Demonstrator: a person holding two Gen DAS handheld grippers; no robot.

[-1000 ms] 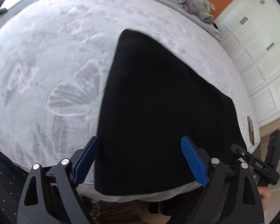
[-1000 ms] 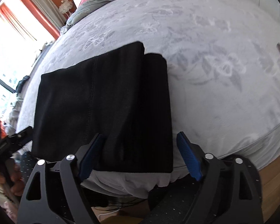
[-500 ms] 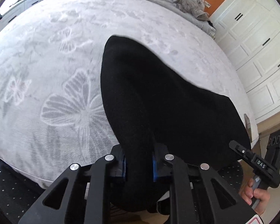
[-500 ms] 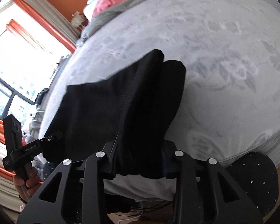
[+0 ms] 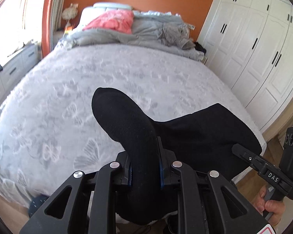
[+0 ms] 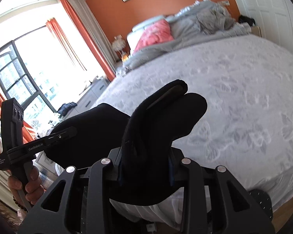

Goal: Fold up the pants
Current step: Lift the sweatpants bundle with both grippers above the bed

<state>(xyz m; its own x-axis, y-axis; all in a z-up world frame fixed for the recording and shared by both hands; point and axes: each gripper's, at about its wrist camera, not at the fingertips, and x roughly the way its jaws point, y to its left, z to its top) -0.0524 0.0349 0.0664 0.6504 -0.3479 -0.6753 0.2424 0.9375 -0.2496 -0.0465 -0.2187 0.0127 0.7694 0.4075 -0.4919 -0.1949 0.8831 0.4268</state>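
Your black pants (image 5: 185, 134) hang bunched and thick, raised over the near edge of the bed (image 5: 107, 81). Your left tool (image 5: 144, 173) and right tool (image 6: 145, 170) each clench a fold (only the right view shows the layered edges).

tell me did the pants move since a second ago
Yes. The pants have been lifted off the bed, their near edge raised toward the headboard end.
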